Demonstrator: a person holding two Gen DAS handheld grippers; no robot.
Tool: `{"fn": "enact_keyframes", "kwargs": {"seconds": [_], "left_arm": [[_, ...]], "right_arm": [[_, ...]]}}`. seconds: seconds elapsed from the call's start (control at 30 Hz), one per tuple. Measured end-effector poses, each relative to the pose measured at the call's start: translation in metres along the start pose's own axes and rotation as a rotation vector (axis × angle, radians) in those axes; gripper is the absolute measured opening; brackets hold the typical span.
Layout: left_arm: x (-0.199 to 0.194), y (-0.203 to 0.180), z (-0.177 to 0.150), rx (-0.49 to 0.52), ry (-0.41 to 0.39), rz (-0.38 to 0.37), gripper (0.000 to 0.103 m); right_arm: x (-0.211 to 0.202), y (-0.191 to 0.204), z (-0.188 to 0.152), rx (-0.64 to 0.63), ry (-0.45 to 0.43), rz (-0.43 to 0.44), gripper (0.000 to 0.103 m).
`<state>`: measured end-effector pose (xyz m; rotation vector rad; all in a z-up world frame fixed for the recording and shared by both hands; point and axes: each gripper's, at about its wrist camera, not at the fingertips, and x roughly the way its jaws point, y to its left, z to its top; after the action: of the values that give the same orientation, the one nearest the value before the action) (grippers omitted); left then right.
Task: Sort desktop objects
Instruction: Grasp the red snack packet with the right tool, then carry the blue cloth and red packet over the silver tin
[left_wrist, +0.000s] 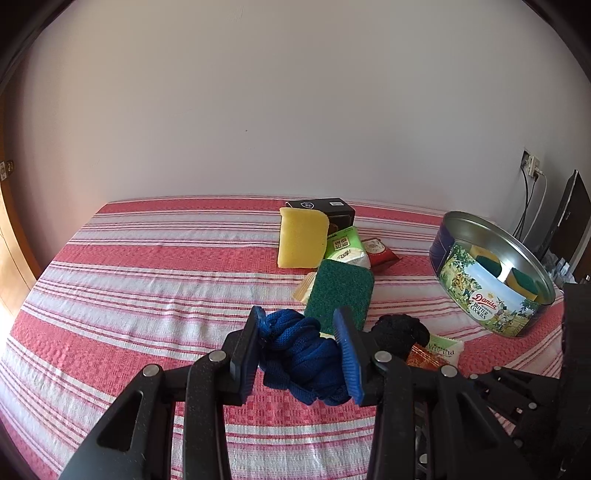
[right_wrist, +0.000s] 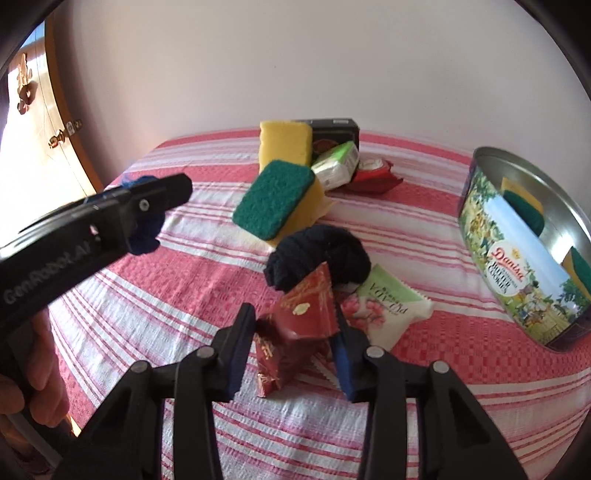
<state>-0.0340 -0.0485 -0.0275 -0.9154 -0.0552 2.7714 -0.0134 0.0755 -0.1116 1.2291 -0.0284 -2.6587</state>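
My left gripper (left_wrist: 300, 318) is shut on a rolled blue sock (left_wrist: 301, 358) just above the striped tablecloth (left_wrist: 147, 295). Seen from the right wrist view, the left gripper (right_wrist: 162, 195) reaches in from the left with the blue sock (right_wrist: 146, 240) under it. My right gripper (right_wrist: 293, 314) stands open low over the cloth, with a red snack packet (right_wrist: 304, 310) between its fingers. A black rolled sock (right_wrist: 317, 251) lies just beyond it, and a green-and-white packet (right_wrist: 384, 310) lies to its right.
An open round cookie tin (right_wrist: 517, 258) at the right holds sponges (left_wrist: 487, 260). A green-topped sponge (right_wrist: 275, 197), a yellow sponge (right_wrist: 284, 142), a black box (right_wrist: 332, 127) and small packets (right_wrist: 338, 162) are piled at the back. A person's hand (right_wrist: 40, 369) is at lower left.
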Motion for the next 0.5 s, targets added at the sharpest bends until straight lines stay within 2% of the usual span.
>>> {"fn": "enact_keyframes", "kwargs": {"seconds": [0.03, 0.07, 0.2, 0.3, 0.4, 0.5], "left_arm": [[0.000, 0.000, -0.001, 0.000, -0.001, -0.001, 0.041], [0.000, 0.000, -0.001, 0.001, -0.002, -0.001, 0.041], [-0.001, 0.000, -0.002, -0.005, -0.002, -0.010, 0.041], [0.000, -0.003, -0.002, 0.001, -0.004, -0.019, 0.041], [0.000, -0.011, -0.001, 0.014, -0.007, -0.036, 0.041], [0.000, -0.022, 0.003, 0.035, -0.019, -0.055, 0.041]], "right_arm": [[0.003, -0.001, -0.001, 0.013, 0.005, 0.014, 0.032], [0.004, -0.002, -0.001, 0.021, 0.009, 0.015, 0.030], [-0.012, -0.001, 0.003, -0.017, -0.055, -0.065, 0.029], [-0.033, -0.007, 0.010, -0.006, -0.120, -0.061, 0.029], [-0.053, -0.013, 0.018, -0.012, -0.187, -0.140, 0.029], [-0.068, -0.026, 0.024, 0.006, -0.219, -0.178, 0.029]]}}
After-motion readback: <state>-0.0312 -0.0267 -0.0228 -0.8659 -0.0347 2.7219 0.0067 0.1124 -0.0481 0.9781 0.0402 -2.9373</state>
